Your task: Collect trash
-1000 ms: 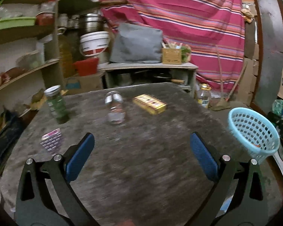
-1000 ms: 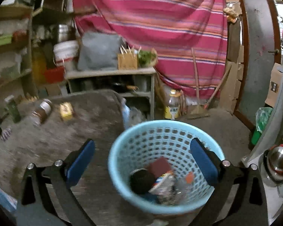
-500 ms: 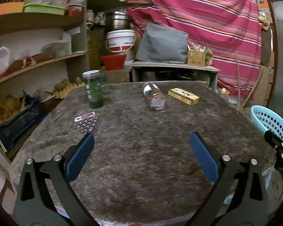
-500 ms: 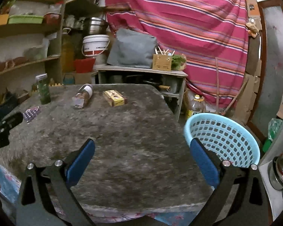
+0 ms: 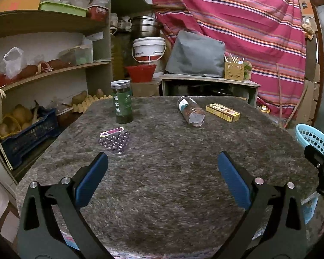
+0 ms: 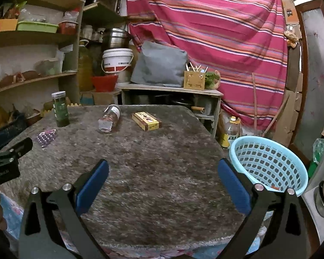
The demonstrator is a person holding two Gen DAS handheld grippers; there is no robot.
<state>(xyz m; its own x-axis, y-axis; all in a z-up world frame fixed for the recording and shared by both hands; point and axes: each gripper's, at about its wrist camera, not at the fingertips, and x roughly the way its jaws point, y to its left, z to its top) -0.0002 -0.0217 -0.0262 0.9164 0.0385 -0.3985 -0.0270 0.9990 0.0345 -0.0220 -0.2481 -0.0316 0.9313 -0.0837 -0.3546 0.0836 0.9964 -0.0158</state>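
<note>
Two hand-held grippers, left [image 5: 163, 173] and right [image 6: 163, 174], are held spread and empty over the table [image 5: 172, 190]. Nearest trash, the blister pack [image 5: 114, 139], should be pinched flat at its edges; jar [image 5: 121, 101], bottle [image 5: 191, 113], box [image 5: 223, 112] lie farther. Since 1.0 s ago the right view was swung off the basket [image 6: 267, 161] to the table.

Carpet-topped table [image 5: 172, 190] w/ upright green jar [image 5: 121, 101], toppled clear jar [image 5: 191, 111], yellow box [image 5: 223, 112], pill blister pack [image 5: 115, 139].

On the grey table: an upright green jar [image 5: 121, 101], a clear bottle [image 5: 191, 114] on its side, a flat yellow box [image 5: 223, 112], a purple pill pack [image 5: 114, 139]; light-blue basket [image 6: 267, 164] beside it
</note>
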